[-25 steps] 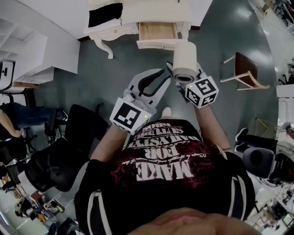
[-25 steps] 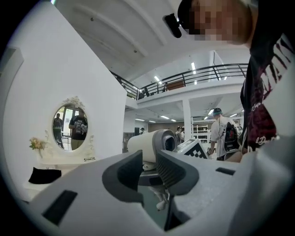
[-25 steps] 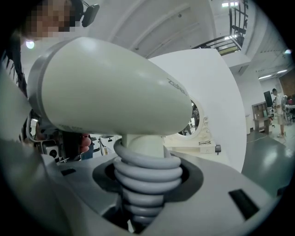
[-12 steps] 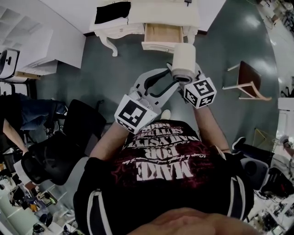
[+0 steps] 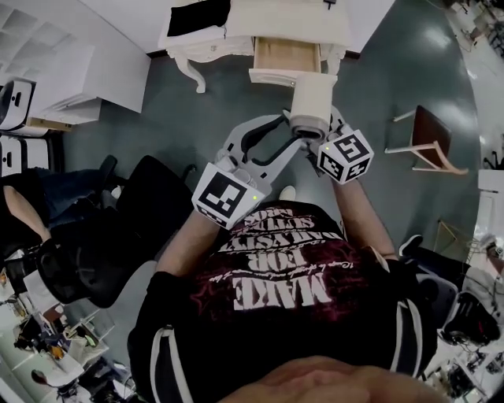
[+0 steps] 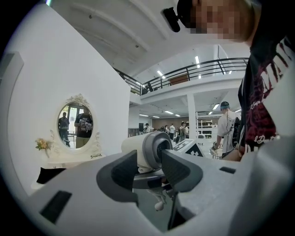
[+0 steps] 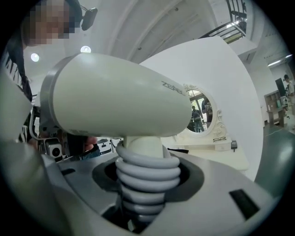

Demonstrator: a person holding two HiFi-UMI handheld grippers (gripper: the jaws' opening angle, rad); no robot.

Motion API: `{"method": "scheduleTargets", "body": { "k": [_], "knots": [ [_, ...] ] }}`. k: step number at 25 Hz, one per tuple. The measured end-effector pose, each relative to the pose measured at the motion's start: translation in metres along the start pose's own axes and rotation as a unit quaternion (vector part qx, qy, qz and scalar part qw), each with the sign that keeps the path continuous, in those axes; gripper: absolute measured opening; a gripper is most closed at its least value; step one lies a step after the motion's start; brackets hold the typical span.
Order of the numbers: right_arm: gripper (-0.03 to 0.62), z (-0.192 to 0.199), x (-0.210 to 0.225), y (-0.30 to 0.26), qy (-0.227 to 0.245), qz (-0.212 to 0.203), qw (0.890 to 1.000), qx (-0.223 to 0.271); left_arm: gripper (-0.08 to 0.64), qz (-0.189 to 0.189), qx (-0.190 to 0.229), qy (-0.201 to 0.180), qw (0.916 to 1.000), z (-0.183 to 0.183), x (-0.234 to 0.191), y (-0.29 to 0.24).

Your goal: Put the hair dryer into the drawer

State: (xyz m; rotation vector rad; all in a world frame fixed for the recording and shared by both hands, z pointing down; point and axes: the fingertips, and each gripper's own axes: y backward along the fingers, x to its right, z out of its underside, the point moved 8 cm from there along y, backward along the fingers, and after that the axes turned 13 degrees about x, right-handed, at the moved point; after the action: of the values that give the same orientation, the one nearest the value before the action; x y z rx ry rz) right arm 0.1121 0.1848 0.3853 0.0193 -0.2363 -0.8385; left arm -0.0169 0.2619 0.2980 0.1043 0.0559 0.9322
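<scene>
Item: hair dryer [image 7: 115, 99], in transit, not yet stowed. Change noted: the left tongs [image 6: 150, 161], half closed a second ago, are opening. Their pads press on nothing, and the dryer's rear end shows just past the gap. In the head view the open drawer [image 5: 287, 55] under the white tabletop [image 5: 291, 20] now lies closer to the dryer than it did, at twelve o'clock of it. Judgement: the carry is nearly over, and the right tongs [image 7: 147, 179] alone bear the load, clamped on the handle. What remains is to lower the dryer into the drawer. Left tongs stand at eight o'clock of the dryer. Appearance: cream-white barrel, grey ring at the rear, faint lettering on the side, grey cord [image 7: 147, 168] coiled tightly round the handle.
</scene>
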Motion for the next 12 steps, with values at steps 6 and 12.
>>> {"method": "scheduleTargets", "body": {
  "k": [6,12],
  "knots": [
    [0.216,0.001,-0.015,-0.008,-0.005,0.010,1.000,0.008,0.153,0.018,0.006,0.000,0.9998,-0.004,-0.015,0.017],
    [0.219,-0.003,-0.023,-0.007,-0.005,0.009,1.000,0.029,0.153,0.021,0.013,0.008,0.9997,-0.006,-0.023,0.029]
  ]
}}
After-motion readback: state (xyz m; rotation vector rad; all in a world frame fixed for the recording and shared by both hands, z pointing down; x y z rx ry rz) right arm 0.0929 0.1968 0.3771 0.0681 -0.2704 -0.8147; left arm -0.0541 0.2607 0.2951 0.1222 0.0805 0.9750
